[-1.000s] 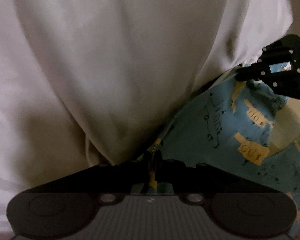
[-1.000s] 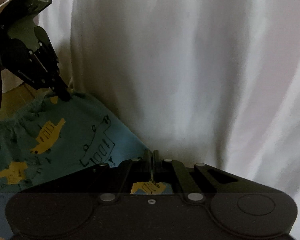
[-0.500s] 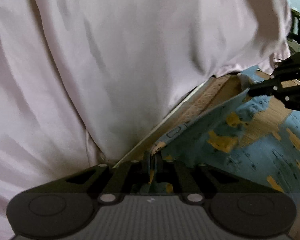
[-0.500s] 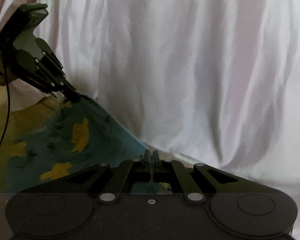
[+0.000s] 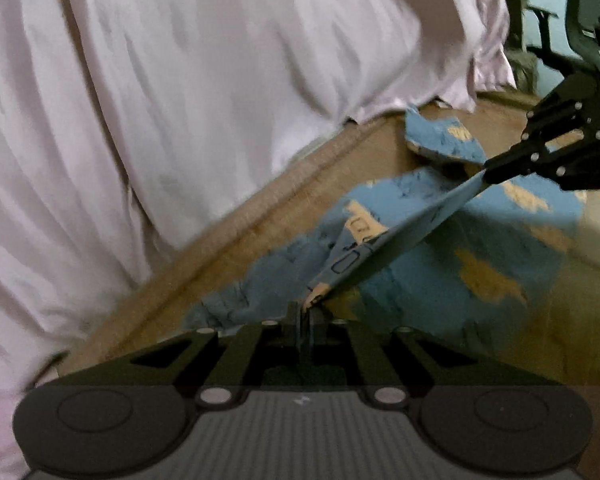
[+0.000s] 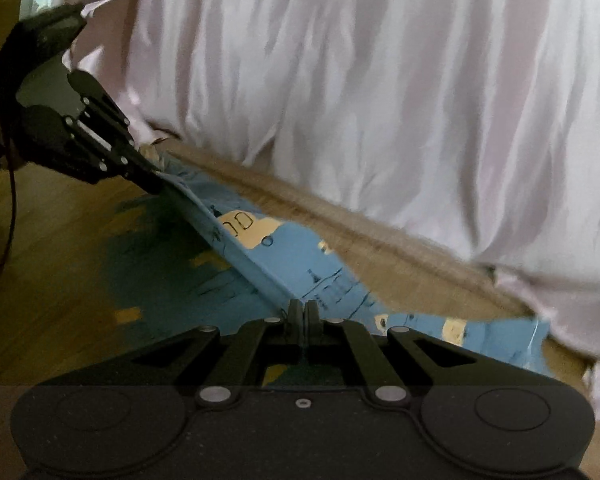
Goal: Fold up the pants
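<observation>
From the left wrist, the black left gripper (image 5: 303, 312) is pinched tight on the edge of the soft blue pants with yellow cars (image 5: 416, 256). At two o'clock the black right gripper (image 5: 488, 170) bites the same edge, so it stretches straight between them above the brown wooden floor (image 5: 400, 136).

From the right wrist, the right gripper (image 6: 303, 312) is clamped on the pants (image 6: 300, 256) too. The left gripper (image 6: 156, 184) pulls at ten o'clock, beside the long white hanging sheet (image 6: 380, 100). I think a tight edge helps make a neat fold.
</observation>
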`<state>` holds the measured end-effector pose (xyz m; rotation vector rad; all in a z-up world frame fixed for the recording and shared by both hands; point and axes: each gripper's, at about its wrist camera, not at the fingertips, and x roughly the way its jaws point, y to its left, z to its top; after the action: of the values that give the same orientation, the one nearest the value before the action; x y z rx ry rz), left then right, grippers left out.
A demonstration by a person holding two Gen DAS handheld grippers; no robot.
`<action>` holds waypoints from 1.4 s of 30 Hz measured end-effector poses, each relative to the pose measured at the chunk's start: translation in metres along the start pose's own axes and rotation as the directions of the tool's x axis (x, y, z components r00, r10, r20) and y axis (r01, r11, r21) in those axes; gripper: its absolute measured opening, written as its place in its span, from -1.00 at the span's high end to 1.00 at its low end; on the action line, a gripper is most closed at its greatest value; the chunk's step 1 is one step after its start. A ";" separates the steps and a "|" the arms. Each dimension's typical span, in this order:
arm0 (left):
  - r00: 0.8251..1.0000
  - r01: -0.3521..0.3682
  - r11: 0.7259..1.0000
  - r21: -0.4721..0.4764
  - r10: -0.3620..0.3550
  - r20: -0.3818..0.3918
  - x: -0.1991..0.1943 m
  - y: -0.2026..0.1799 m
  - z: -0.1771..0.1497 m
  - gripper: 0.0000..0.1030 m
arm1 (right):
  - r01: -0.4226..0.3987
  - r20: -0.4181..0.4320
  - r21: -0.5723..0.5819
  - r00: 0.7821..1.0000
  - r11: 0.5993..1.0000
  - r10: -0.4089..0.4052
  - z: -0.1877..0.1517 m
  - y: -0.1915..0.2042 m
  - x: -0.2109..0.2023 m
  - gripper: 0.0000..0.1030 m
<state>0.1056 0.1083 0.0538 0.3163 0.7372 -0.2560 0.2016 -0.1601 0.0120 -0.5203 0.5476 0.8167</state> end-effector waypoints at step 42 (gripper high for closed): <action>0.982 0.123 0.990 -0.072 -0.132 -0.138 0.007 -0.018 -0.056 0.31 | -0.047 -0.125 0.093 0.991 0.995 0.058 -0.067 0.052 -0.002 -0.17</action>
<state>0.0700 0.1120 0.0063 0.2293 0.9065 -0.3331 0.1427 -0.1732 -0.0477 -0.4788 0.7149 0.8086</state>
